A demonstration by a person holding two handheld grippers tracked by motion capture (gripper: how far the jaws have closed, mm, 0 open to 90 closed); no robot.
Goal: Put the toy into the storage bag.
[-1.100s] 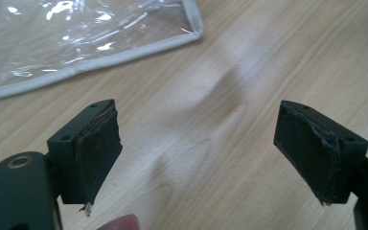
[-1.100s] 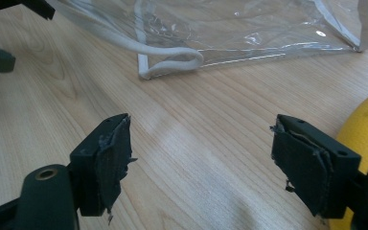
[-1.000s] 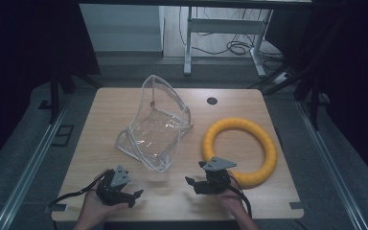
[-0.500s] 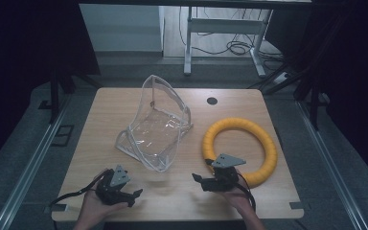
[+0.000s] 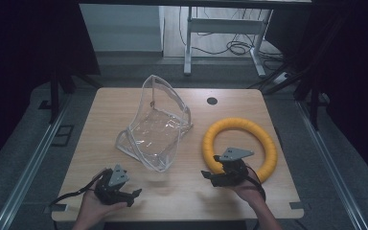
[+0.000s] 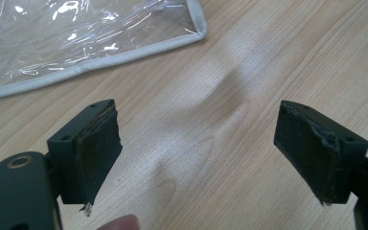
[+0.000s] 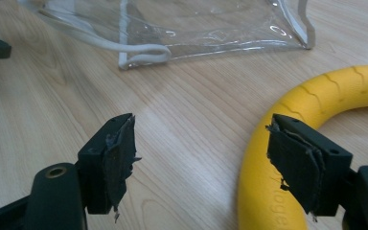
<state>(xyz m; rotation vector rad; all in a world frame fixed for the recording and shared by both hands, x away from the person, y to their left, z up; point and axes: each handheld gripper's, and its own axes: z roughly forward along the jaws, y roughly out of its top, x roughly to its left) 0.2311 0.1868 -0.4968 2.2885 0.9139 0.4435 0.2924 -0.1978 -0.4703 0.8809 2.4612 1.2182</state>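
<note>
Nothing grasped yet: right gripper point(image 5: 210, 175), jaws spread but just narrowing, nears yellow ring point(image 5: 239, 148); left gripper point(image 5: 135, 196) spread, idle on desk point(image 5: 182, 191).

I count one yellow ring point(image 5: 239, 146) at the right of the high view and one clear plastic bag point(image 5: 155, 129) at its middle, both on one wooden tabletop point(image 5: 100, 120). That tabletop has one dark round hole point(image 5: 212, 100) toward its upper edge. I have two grippers along the bottom of the frame, the left gripper point(image 5: 133, 195) and the right gripper point(image 5: 206, 175), each with two fingers point(image 6: 96, 148). Two hands hold them.
</note>
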